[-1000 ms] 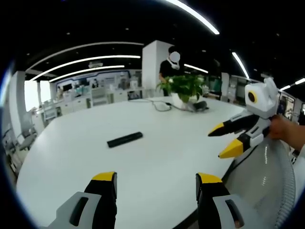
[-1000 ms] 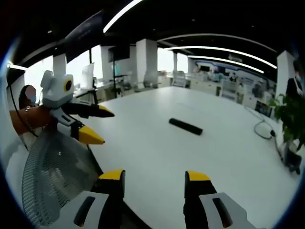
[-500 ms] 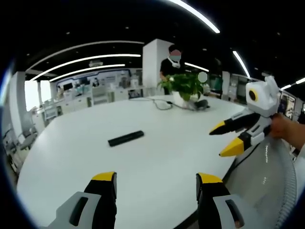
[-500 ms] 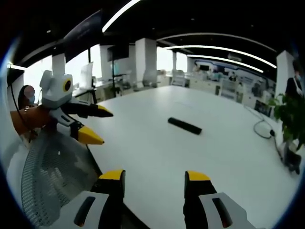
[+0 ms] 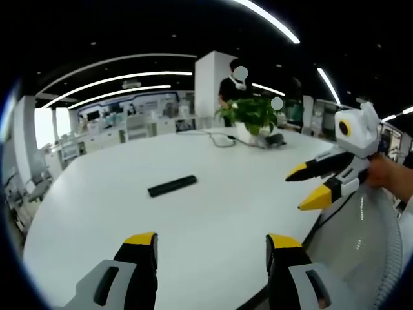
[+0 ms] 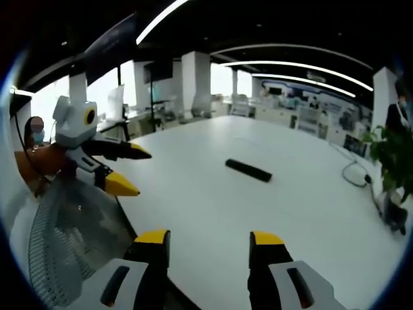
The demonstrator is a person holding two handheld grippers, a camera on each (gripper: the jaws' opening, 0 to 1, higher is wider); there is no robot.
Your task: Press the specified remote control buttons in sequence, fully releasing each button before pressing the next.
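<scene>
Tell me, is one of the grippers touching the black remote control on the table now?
No, the remote control lies alone on the white table, apart from both open grippers, left gripper and right gripper.

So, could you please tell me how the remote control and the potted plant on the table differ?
The remote control is black, slim and lies flat near the table's middle; the potted plant is green, bushy and stands upright at the far edge. A cable runs beside the potted plant, while the remote control lies alone. Both rest on the white table.

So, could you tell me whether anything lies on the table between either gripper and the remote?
Nothing visible does: bare white table separates the remote from both the left gripper and the right gripper.
</scene>
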